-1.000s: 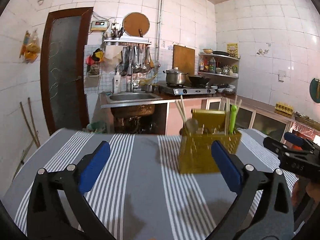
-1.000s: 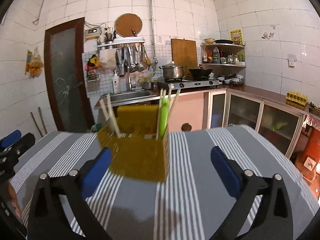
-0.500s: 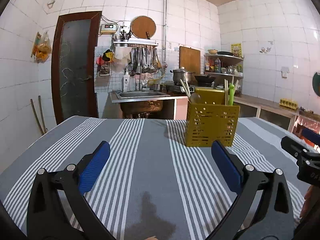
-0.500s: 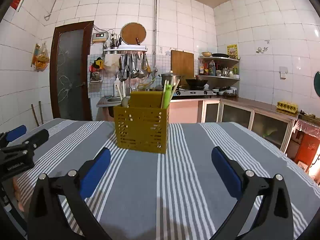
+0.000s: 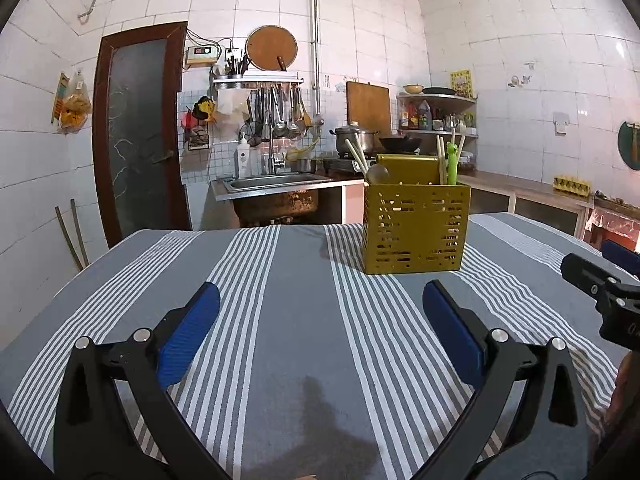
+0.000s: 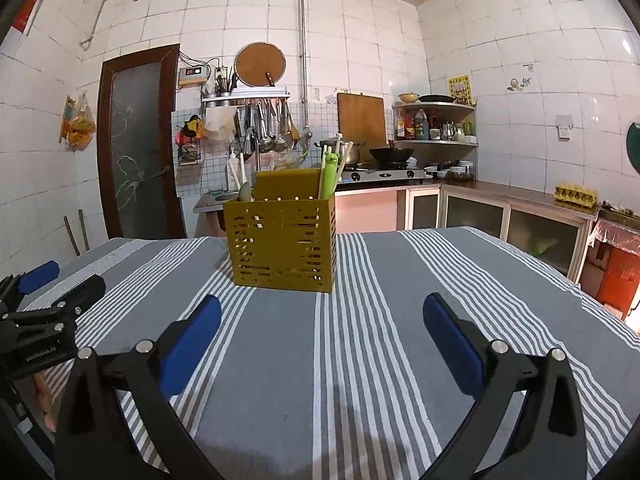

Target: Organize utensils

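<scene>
Hovering wide open and empty, both the left tongs (image 5: 321, 308) and right tongs (image 6: 322, 308). Utensils (image 6: 330, 174) in the yellow caddy (image 6: 282, 240) look light, stiff; pinch the upright handles.

the surface (image 6: 360, 360) wears a woven cloth, matt, grey with white stripes. the utensil holder (image 6: 282, 246) looks like stiff mustard plastic, perforated, with a dull sheen. the right tongs (image 6: 322, 322) and left tongs (image 5: 320, 320) have matt black plastic arms, smooth blue pads (image 6: 450, 340) and small shiny metal rivets. wall tiles (image 6: 500, 60) are glossy white.
</scene>
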`<act>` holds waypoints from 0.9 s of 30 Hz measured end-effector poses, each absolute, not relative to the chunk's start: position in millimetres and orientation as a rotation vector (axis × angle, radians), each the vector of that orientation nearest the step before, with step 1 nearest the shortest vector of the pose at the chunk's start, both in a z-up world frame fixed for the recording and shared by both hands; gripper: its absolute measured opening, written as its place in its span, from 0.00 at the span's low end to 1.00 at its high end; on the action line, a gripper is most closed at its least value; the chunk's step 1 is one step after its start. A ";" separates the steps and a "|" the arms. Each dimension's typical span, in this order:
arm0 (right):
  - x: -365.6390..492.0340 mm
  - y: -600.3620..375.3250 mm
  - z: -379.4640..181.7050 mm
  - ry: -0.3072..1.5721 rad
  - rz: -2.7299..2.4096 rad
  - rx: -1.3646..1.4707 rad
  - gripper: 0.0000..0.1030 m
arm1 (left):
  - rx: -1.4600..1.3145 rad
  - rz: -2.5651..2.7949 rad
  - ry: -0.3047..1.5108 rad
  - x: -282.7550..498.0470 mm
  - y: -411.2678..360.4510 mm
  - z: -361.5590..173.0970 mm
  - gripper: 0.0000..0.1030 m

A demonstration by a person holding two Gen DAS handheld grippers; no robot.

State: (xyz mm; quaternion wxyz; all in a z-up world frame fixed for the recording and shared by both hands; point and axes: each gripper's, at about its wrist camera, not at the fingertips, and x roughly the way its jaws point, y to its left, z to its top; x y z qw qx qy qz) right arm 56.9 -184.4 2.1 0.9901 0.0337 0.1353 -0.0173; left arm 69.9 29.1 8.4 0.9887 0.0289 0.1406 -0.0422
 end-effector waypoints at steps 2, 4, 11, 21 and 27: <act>56.9 -181.9 1.6 0.271 -0.034 0.058 0.96 | 0.051 -0.091 0.302 72.8 30.5 7.0 0.95; 56.0 -181.7 2.5 0.270 -0.034 0.053 0.96 | 0.043 -0.096 0.320 74.3 32.1 6.1 0.95; 55.9 -179.1 3.4 0.266 -0.045 0.034 0.96 | 0.035 -0.106 0.309 72.1 31.8 7.3 0.95; 54.3 -174.2 4.1 0.257 -0.048 0.006 0.96 | 0.035 -0.113 0.310 71.7 31.1 7.0 0.95; 52.7 -171.5 3.4 0.258 -0.049 -0.002 0.96 | 0.033 -0.118 0.313 72.5 30.5 5.8 0.95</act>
